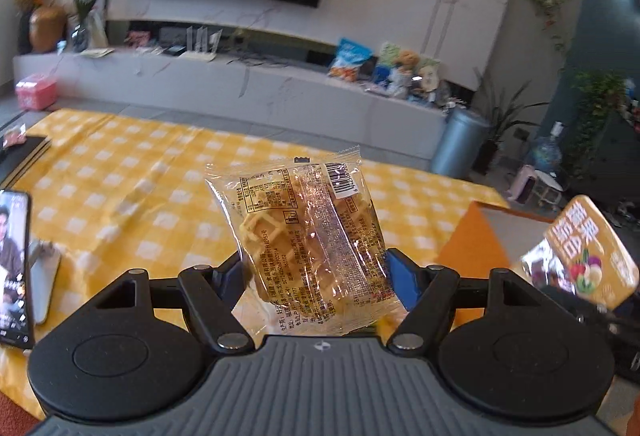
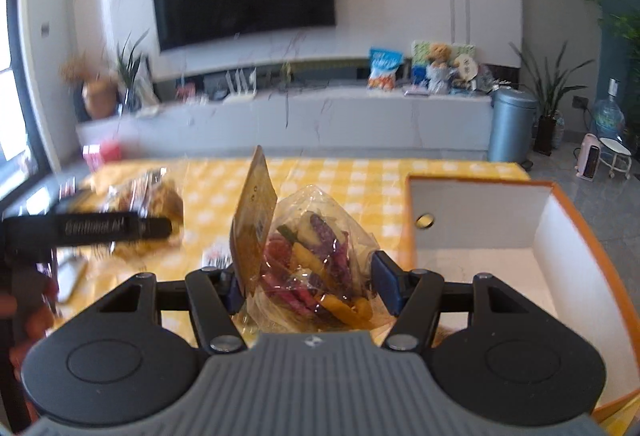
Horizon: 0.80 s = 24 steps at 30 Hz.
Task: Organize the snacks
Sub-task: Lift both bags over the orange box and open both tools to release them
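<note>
Waffle packet (image 1: 308, 236) hides left hand-held gripper (image 1: 320, 272) pads.

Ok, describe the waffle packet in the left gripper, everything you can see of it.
The waffle packet is a clear crinkly plastic wrapper with a golden gridded waffle inside, black print, a barcode near its top right corner and a shiny seam running down the back. It stands nearly upright, leaning slightly, clamped at its lower sides between the left gripper's blue pads, lifted off the yellow checked tablecloth.

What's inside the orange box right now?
Nothing shows inside the orange box: bare white walls, a round hole in the back wall, a pale floor. Its near corner is hidden behind the right gripper, which holds the veggie chips bag.
</note>
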### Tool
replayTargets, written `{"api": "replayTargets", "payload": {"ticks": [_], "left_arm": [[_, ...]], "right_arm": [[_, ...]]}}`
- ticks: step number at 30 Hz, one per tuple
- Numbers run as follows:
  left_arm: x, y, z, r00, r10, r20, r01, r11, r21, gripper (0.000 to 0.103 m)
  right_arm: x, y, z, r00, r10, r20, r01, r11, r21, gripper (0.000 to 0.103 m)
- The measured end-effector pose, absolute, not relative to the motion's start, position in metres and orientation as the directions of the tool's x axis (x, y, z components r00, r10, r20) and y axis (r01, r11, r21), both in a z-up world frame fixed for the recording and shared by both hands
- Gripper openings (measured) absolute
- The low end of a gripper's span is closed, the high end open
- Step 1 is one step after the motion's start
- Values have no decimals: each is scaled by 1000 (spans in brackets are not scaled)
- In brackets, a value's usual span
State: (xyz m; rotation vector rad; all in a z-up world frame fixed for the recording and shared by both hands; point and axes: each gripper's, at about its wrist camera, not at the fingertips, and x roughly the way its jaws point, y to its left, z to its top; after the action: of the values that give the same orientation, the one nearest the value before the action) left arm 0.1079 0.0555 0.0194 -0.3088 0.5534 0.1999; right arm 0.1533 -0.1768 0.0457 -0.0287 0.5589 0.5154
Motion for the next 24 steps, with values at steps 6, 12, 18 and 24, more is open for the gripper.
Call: {"api": "replayTargets", "payload": {"ticks": [6, 12, 18, 24], "left_arm": [[122, 14, 46, 871, -48, -489, -66, 975, -213, 83], [159, -39, 60, 819, -254, -515, 189, 966, -176, 83], [216, -86, 45, 696, -352, -626, 362, 925, -118, 83], [258, -122, 13, 577, -342, -742, 477, 878, -34, 83]], "right_arm": [[162, -233, 73, 767, 425, -480, -359, 905, 229, 61], [173, -284, 79, 796, 336, -504, -222, 936, 274, 61], [204, -324, 63, 745, 303, -595, -123, 938, 324, 61], [234, -339, 41, 687, 275, -672, -85, 950, 301, 61]]}}
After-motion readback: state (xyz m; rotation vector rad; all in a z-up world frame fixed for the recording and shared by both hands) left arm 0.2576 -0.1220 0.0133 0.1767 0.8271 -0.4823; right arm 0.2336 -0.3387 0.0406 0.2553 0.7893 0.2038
